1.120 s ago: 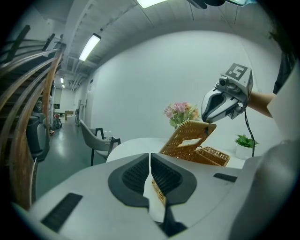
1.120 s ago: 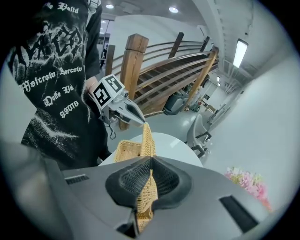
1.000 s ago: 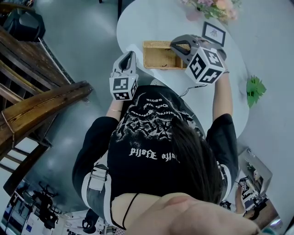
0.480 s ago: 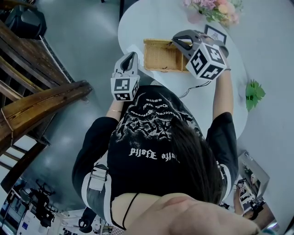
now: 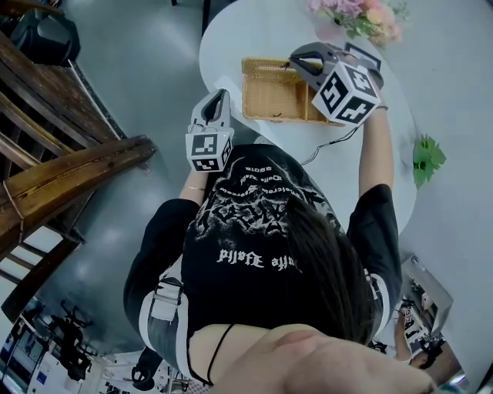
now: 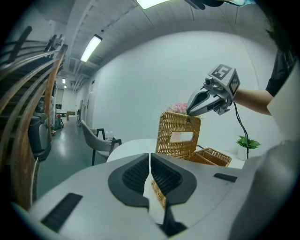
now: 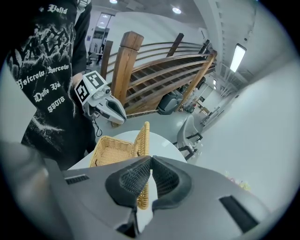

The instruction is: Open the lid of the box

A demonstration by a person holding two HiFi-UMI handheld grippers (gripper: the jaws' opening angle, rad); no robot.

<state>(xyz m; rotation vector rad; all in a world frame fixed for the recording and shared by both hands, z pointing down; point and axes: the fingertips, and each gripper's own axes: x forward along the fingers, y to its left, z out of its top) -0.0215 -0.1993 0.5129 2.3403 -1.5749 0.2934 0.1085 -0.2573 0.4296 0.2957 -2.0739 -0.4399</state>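
One wicker box (image 5: 269,96) on the white table (image 5: 254,31), close to the edge nearest the person, long axis running left to right across the head view, open side up. Lid (image 6: 180,133) raised, standing near upright along the far long side, broad face turned toward the person, a rectangular window cut through its middle. Seen edge-on in the right gripper view, rising just right of the open base.

Right gripper (image 5: 297,63) angled down from the right, jaws closed on the lid's top edge, toward its right-hand end.

Left gripper (image 5: 221,92) just beside the table's near-left rim, well apart from the lid, pointing toward the box's left end. Jaws pressed together, nothing between them.

Beyond the box, pink flowers (image 5: 358,15) and a small framed picture (image 5: 363,52), the latter partly covered by the right gripper. Green plant (image 5: 427,154) by the table's right edge. Wooden staircase (image 5: 69,169) at the left, over the grey floor.
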